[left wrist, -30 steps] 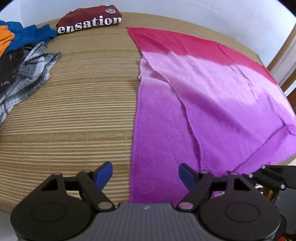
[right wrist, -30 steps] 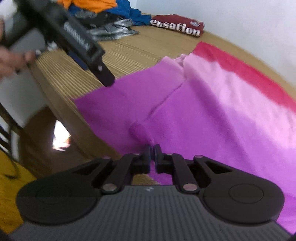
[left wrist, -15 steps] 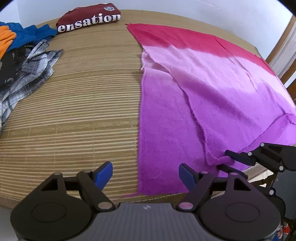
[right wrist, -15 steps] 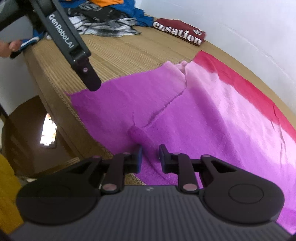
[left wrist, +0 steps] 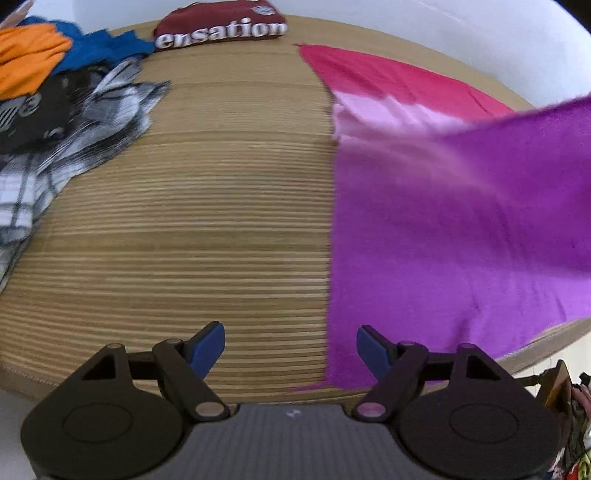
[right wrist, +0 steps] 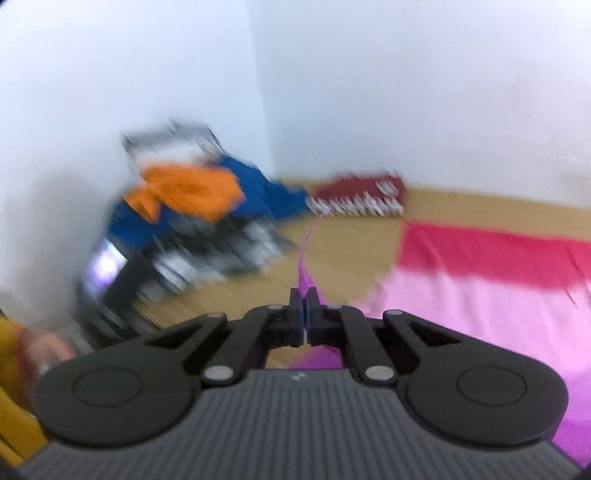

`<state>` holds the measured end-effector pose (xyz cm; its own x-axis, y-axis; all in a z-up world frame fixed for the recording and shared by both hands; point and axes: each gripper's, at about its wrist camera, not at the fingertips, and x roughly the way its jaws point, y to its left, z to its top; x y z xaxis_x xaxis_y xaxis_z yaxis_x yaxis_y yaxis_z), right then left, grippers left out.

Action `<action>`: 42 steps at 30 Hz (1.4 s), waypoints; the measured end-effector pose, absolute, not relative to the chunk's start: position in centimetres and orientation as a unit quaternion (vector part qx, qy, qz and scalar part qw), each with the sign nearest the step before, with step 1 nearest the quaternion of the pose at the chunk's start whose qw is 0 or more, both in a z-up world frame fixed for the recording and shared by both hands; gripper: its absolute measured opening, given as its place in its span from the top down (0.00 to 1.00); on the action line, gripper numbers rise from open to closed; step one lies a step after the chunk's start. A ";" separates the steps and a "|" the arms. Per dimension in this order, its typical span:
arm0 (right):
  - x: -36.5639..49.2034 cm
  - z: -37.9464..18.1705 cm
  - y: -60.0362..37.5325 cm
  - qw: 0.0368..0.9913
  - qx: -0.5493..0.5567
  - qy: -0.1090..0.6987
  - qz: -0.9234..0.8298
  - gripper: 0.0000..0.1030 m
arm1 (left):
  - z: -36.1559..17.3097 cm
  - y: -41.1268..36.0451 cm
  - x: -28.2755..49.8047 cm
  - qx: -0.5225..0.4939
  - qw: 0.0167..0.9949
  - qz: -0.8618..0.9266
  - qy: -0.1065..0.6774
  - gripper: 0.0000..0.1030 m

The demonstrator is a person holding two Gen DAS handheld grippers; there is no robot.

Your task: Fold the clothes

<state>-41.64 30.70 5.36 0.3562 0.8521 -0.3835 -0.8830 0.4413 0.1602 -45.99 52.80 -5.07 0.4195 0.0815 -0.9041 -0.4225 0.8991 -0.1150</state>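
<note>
Purple-to-pink cloth [left wrist: 461,229] covers the tabletop's [left wrist: 221,221] right side; one corner is raised off the mat. Right gripper [right wrist: 304,312] is clamped on that corner, jaws just closed. Left gripper [left wrist: 291,345] stands wide apart, empty, over the near edge. Maroon folded shirt [left wrist: 221,22] lies at the far edge, unfolded clothes pile [left wrist: 62,96] at the far left corner.

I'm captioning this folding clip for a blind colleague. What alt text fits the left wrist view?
A purple-to-pink cloth covers the right of a slatted mat, its right side lifted and blurred. The open left gripper hovers at the cloth's near left corner, with nothing between its blue pads. An unfolded clothes pile and a folded maroon shirt lie at the far left.
</note>
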 end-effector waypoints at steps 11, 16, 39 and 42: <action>-44.1 -7.7 38.0 0.743 -0.086 0.393 0.534 0.96 | -6.0 56.3 -49.4 -0.179 0.813 0.196 0.519 0.22; -45.2 -1.1 36.4 0.770 -0.030 0.277 0.574 0.95 | -6.0 57.2 -50.4 -0.187 0.810 0.208 0.515 0.22; -46.5 -6.6 36.5 0.785 -0.094 0.356 0.498 0.65 | -2.5 55.2 -46.3 -0.134 0.848 0.132 0.495 0.22; -45.9 -5.8 34.1 0.818 -0.072 0.346 0.453 0.63 | -2.6 53.1 -44.0 -0.113 0.855 0.094 0.497 0.22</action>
<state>-45.85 34.08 -5.79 0.3488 0.6917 -0.6324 -0.7921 0.5783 0.1955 -43.98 53.13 -2.55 0.4875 0.0487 -0.8717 -0.2731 0.9568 -0.0993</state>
